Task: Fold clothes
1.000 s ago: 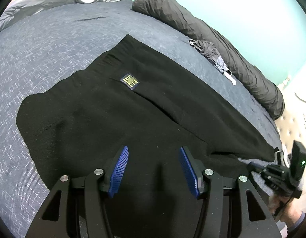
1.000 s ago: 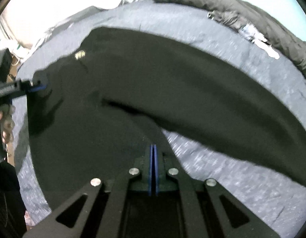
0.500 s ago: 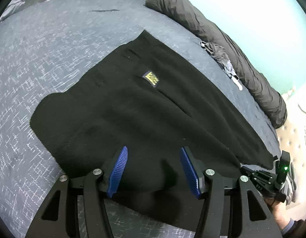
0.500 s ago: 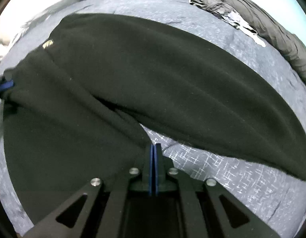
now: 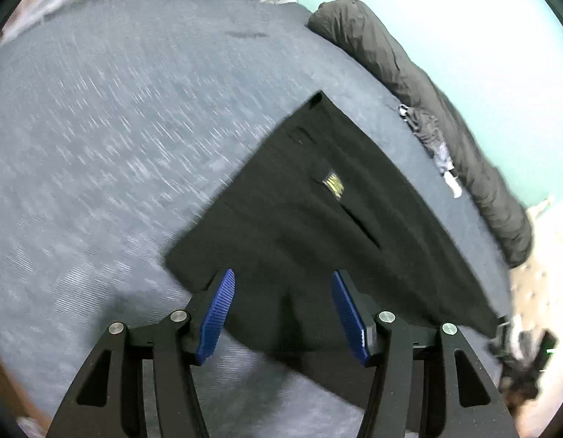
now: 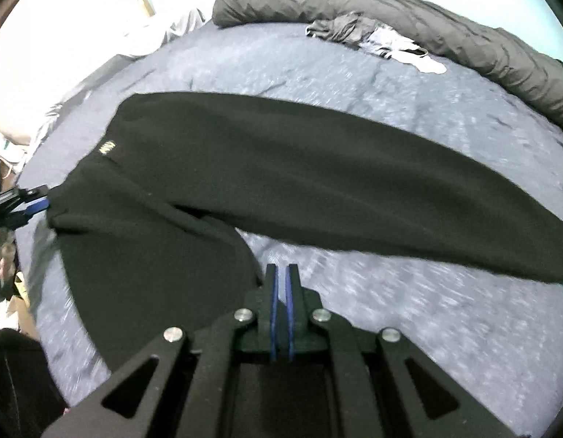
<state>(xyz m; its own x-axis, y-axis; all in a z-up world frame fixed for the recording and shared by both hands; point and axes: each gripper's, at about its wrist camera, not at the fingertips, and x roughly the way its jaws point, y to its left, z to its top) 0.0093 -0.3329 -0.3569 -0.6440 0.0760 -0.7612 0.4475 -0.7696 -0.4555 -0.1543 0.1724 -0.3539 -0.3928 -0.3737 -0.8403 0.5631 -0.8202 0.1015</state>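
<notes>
Black trousers (image 6: 317, 182) lie spread across our blue bedspread (image 5: 117, 127). Our left gripper (image 5: 281, 310) hovers with fingers apart; our right gripper (image 6: 280, 292) is nearly closed, fabric pinch unconfirmed.

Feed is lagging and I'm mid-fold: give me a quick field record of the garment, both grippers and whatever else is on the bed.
garment: black trousers, spread on the blue-grey bedspread, one leg stretched out flat
label: small yellow tag near the waist
left gripper: jaws wide open, over the waist end, no cloth between the pads
right gripper: pads nearly together, a thin gap showing; grip on the cloth edge cannot be confirmed
other items: rolled dark grey duvet along the far edge; small grey garment beside it
image quality: motion blur in both views
</notes>
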